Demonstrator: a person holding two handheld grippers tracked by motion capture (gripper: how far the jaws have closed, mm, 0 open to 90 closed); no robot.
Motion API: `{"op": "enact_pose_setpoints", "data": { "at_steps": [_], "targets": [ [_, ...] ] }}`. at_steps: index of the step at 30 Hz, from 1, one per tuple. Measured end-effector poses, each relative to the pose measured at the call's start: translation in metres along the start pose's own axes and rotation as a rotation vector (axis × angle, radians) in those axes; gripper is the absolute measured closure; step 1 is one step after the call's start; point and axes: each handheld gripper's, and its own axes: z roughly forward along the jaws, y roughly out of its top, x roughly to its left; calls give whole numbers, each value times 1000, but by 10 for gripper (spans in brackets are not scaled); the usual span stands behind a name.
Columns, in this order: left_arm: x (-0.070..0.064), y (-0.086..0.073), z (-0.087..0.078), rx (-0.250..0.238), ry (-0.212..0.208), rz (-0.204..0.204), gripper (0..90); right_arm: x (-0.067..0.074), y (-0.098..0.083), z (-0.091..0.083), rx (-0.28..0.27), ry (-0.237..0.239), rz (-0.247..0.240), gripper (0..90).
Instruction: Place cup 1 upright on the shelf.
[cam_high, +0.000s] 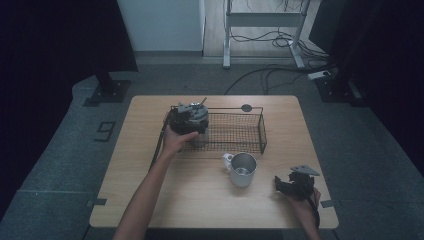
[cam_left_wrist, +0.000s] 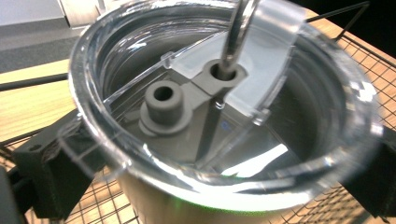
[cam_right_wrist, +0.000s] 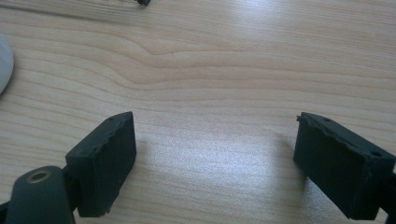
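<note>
At the left end of a wire basket (cam_high: 250, 131) on a wooden table (cam_high: 125, 170), the left gripper (cam_high: 189, 120), held in a person's left hand (cam_high: 176, 141), stands over a tumbler (cam_left_wrist: 154, 200) with a clear lid (cam_left_wrist: 224, 93). In the left gripper view the lid sits close under the camera, a metal straw (cam_left_wrist: 238, 32) rising through one of its two grey ports, and the black jaws stand wide on either side of the tumbler's rim; whether the pads press on it cannot be told. In front of the basket, a steel mug (cam_high: 242, 169) stands upright on the table. Farther right, near the table's front corner, the right gripper (cam_high: 295, 184) rests in the right hand (cam_high: 303, 205). Its jaws are apart with nothing but bare wood between them.
</note>
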Motion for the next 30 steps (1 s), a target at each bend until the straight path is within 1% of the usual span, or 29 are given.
{"op": "enact_pose_setpoints", "data": {
  "at_steps": [5, 8, 12, 14, 17, 19, 23, 25, 28, 30],
  "targets": [
    [-2, 0, -12, -22, -4, 8, 0, 0, 0, 0, 0, 0, 0, 127],
    [-3, -1, -19, -35, 1, 17, 0, 0, 0, 0, 0, 0, 0, 127],
    [-4, -3, -27, -41, -4, 21, 0, 0, 0, 0, 0, 0, 0, 127],
    [-6, -5, -31, -45, 5, 36, 0, 0, 0, 0, 0, 0, 0, 127],
    [-9, -8, -41, -64, -4, 37, 0, 0, 0, 0, 0, 0, 0, 128],
    [-11, -10, -46, -69, -1, 49, 0, 0, 0, 0, -1, 0, -1, 128],
    [-17, -15, -55, -55, -15, 65, 0, 0, 0, 0, 1, -1, -1, 129],
    [-20, -19, -61, -63, -19, 76, 0, 0, 0, 0, 2, -1, 2, 129],
    [-23, -26, -69, -73, -32, 79, 3, 0, 0, 0, 0, -3, 3, 129],
    [-26, -31, -74, -79, -34, 89, 4, 0, 0, 0, 1, -3, 3, 130]
  ]
}}
